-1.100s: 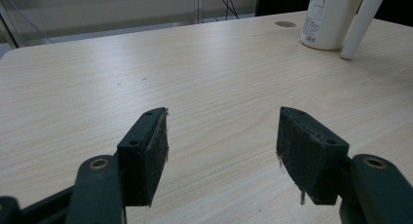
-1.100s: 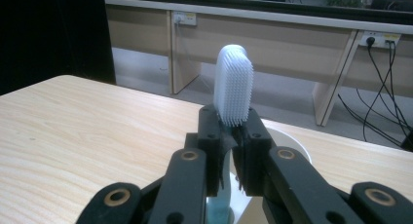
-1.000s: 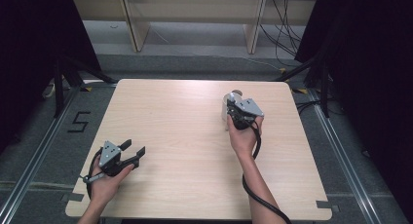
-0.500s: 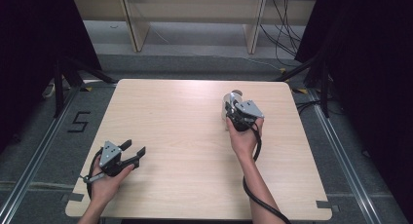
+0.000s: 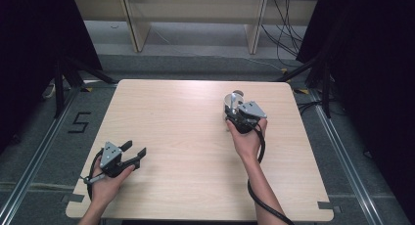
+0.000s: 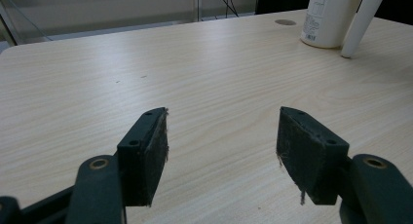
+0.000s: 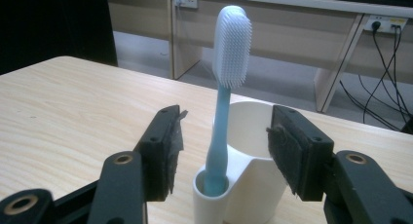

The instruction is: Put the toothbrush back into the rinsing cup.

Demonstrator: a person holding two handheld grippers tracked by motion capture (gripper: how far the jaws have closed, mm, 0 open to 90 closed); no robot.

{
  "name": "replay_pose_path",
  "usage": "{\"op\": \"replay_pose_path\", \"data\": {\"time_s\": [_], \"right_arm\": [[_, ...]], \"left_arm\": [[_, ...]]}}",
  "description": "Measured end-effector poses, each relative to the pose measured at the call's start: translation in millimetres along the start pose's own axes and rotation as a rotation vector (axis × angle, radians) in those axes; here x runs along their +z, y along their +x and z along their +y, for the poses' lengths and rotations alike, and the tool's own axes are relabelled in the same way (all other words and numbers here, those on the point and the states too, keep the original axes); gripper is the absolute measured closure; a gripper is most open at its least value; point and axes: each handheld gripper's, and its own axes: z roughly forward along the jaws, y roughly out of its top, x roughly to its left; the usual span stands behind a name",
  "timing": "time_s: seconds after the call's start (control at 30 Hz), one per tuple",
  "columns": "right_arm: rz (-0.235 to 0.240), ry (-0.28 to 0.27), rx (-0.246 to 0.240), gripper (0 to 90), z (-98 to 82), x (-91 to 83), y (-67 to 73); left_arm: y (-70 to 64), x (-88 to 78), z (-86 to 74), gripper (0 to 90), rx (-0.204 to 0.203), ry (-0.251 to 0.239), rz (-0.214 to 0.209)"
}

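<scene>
Pale-blue plastic toothbrush [image 7: 221, 131] stands mid-frame in the white cup's side socket [image 7: 243, 185]; the right gripper [image 7: 221, 153], jaws just spread wide and holding nothing, could topple it withdrawing.

1. My right gripper [image 7: 221, 151] has just opened its black jaws; they stand wide, pads off everything.
2. Between them, a light blue plastic toothbrush [image 7: 225, 92] stands upright in the side slot of a white ceramic cup [image 7: 253, 180].
3. Pale wooden tabletop [image 7: 63, 112] underneath.

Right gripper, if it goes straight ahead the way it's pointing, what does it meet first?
Most likely the blue toothbrush, standing upright in the white cup's small holder. It stands between the open jaws of the right gripper, which have just been opening. Exact depth is unclear.
</scene>
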Motion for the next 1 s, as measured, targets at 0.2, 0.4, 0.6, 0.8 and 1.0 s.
{"op": "replay_pose_path", "data": {"time_s": [0.2,0.4,0.6,0.8,1.0], "right_arm": [[0.008,0.028,-0.02,44.4,-1.5,-6.0,-3.7],[0.034,0.047,-0.018,44.1,-5.1,-14.4,-6.4],[0.044,0.064,-0.035,44.0,-8.5,-23.6,-8.2],[0.053,0.064,-0.031,44.0,-15.4,-32.6,-9.9],[0.05,0.074,-0.051,44.0,-23.3,-42.6,-14.3]], "left_arm": [[0.1,-0.1,-0.1,35.5,-0.001,-0.001,0.0],[0.1,0.2,-0.4,35.5,-0.001,-0.002,-0.001],[-0.4,-1.0,-0.9,35.5,-0.007,0.012,0.009],[0.8,-0.5,-1.7,35.5,-0.008,0.002,0.005],[1.1,-0.8,-2.2,35.5,-0.007,0.003,0.007]]}}
